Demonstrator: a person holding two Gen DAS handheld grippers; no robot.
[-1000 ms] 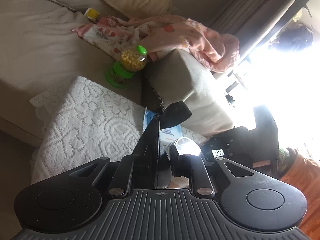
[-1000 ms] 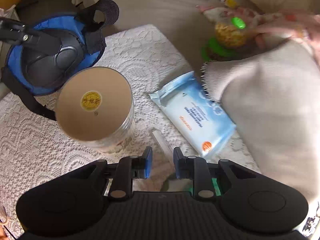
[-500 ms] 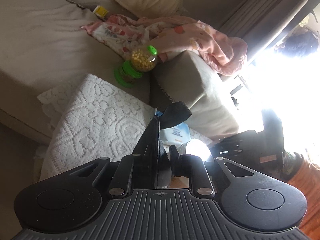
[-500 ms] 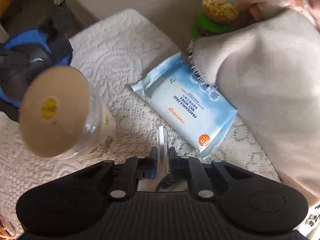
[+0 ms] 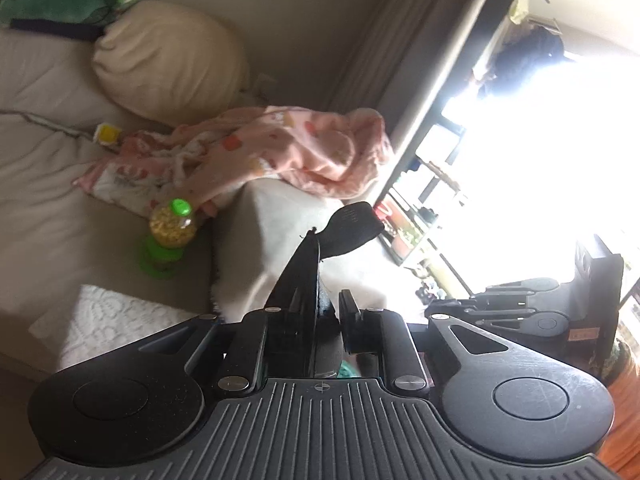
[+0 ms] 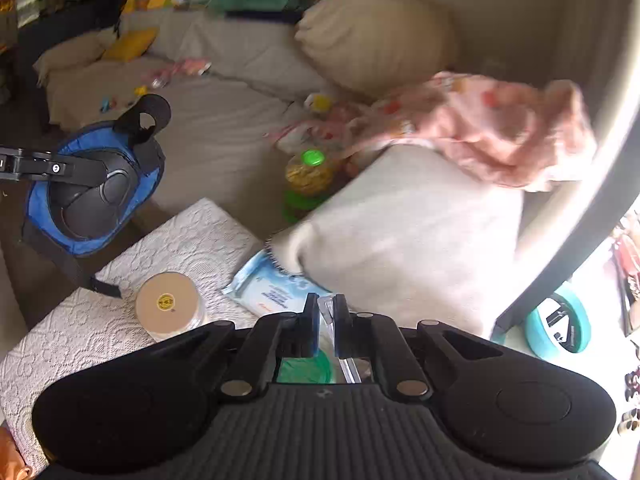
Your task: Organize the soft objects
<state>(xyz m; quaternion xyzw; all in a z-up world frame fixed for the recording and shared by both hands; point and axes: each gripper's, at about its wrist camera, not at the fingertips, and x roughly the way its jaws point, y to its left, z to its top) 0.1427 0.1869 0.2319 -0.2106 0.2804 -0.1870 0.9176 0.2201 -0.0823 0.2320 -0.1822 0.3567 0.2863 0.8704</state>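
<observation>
Left gripper (image 5: 318, 280) is clamped tight on the blue-and-black knee pad (image 6: 94, 196), which hangs in the air above and to the left of the lace-covered table (image 6: 192, 236), well clear of it; the pad's black strap (image 5: 352, 228) sticks up past the fingertips in the left wrist view. Right gripper (image 6: 326, 308) is nearly closed on a thin clear plastic strip (image 6: 326, 306), raised above the near edge of that table. On the table: a round jar with a tan lid (image 6: 168, 304) and a pack of wet wipes (image 6: 276, 292), its far end tucked under the beige cushion (image 6: 408, 232). Pink blanket (image 6: 480, 128) lies draped behind the cushion; a toy bottle with a green cap (image 6: 308, 176) is just beyond the table. Judgement: pad is light, with a padded fabric rim and a stiff shell that looks slick; the fabric edge or strap root should hold best. Blanket is limp, so pinch a bunched fold.
</observation>
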